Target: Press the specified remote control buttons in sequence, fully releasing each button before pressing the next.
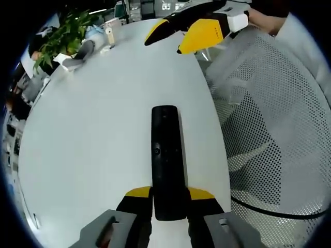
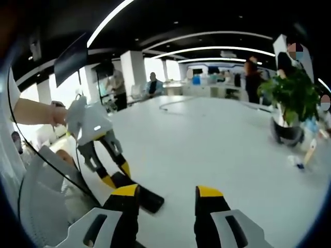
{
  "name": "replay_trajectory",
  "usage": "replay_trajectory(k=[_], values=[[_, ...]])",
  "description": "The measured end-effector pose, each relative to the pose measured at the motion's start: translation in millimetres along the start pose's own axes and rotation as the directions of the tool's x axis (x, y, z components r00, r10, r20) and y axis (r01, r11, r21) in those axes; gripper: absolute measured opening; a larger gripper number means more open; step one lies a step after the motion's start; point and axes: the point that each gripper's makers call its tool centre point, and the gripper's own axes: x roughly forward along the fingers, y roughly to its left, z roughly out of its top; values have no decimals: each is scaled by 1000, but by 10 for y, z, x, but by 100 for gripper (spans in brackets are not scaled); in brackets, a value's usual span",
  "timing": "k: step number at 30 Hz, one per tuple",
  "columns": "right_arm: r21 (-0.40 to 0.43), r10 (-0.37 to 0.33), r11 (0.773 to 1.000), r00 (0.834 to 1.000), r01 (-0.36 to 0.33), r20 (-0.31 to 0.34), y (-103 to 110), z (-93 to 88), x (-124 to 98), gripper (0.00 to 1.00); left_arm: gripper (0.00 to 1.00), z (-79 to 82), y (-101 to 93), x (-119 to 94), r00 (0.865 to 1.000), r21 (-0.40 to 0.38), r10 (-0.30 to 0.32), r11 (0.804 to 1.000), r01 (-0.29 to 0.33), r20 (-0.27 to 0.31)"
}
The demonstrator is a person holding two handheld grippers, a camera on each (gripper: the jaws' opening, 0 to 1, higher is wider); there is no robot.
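With the remote [image 1: 167, 160] clamped in the left claw [image 1: 169, 199] at the bench [image 1: 93, 134] edge and the right claw [image 2: 166, 199] held apart, the remote could be tipped off by an off-centre press.

No text, label, brand or number can be read; the black remote control [image 1: 167, 160] carries no legible marks, and the far screens stay too blurred to read
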Motion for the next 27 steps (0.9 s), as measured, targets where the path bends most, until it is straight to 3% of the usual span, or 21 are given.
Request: replay_trajectory(k=[27], values=[[-17,32,999,998,-33,-51,69,-79,37,37,24,20,-212,8,1000,25,-10,1000,9,7]])
